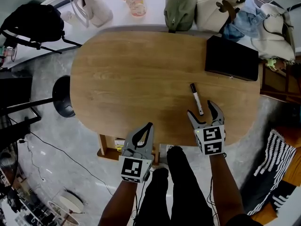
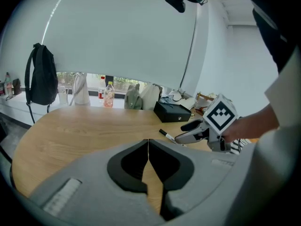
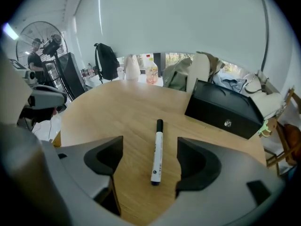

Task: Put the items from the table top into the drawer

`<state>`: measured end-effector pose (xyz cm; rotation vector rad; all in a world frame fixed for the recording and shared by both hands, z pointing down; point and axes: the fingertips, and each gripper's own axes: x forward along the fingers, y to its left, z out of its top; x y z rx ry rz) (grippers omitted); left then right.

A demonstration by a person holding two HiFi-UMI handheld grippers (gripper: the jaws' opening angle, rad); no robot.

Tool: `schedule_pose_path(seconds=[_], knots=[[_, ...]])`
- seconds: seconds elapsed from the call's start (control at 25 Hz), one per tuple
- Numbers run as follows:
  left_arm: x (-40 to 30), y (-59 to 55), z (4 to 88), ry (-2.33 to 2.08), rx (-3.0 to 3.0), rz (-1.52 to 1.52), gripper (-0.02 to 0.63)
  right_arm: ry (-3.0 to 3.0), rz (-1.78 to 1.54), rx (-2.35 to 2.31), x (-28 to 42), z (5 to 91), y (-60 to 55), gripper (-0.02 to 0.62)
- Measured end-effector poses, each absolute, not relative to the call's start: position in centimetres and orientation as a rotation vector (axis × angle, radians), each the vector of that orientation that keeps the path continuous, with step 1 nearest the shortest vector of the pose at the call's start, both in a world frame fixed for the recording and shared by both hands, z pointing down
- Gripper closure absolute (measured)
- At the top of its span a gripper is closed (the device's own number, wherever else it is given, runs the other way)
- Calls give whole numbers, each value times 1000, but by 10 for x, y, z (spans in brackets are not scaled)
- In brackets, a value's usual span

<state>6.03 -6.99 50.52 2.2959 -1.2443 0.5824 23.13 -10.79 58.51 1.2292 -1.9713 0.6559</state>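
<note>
**Spread tool straddles lone marker at table's near edge**

Two hand-held tools work at the near rim of an oval wooden table (image 1: 131, 79). The left tool (image 1: 149, 125) has its jaws pressed together with nothing between them, its tips over the table's near edge. The right tool (image 1: 201, 108) is spread wide. The near end of the single marker (image 1: 196, 98) lies on the wood between its jaws, and neither pad touches it. The marker's black cap points away from the person.

A wooden frame (image 1: 101, 147), possibly an open drawer, juts out below the near edge by the left tool.

Beyond the marker, one black box (image 1: 231, 58) sits flat at the table's far right, close to the rim. The middle and left of the table are bare wood.

Farthest off, a white ledge (image 1: 155, 20) carries two bottles (image 1: 136, 1) and several bags, and a black backpack (image 1: 33, 22) rests at its left.

Each tool's cube bears square black-and-white patterns. The print on the marker's barrel is too small to read.
</note>
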Motion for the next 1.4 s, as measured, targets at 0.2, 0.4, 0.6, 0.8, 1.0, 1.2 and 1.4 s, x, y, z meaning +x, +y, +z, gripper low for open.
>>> schedule_pose_path(seconds=[0.2,0.4,0.6,0.8,1.0,1.2,1.4], knots=[[61,-72,512,-1259,2258,591,588,-1937,695,1160,236,612,-118,255],[64,-68,518,-1271,2226,583,588,-1926,732,1100,236,627,-123,265],[64,-65,520,-1268,2223,588,588,-1909,747,1135,238,629,-124,396],[61,-65,517,-1274,2228,564,588,-1877,756,1157,243,634,-121,463],[58,-58,519,-1274,2223,562,588,-1846,699,1162,245,636,-122,529],[56,-51,517,-1277,2224,561,588,-1840,681,1166,245,632,-120,532],[47,-47,513,-1304,2211,550,588,-1877,630,1176,235,612,-120,532]])
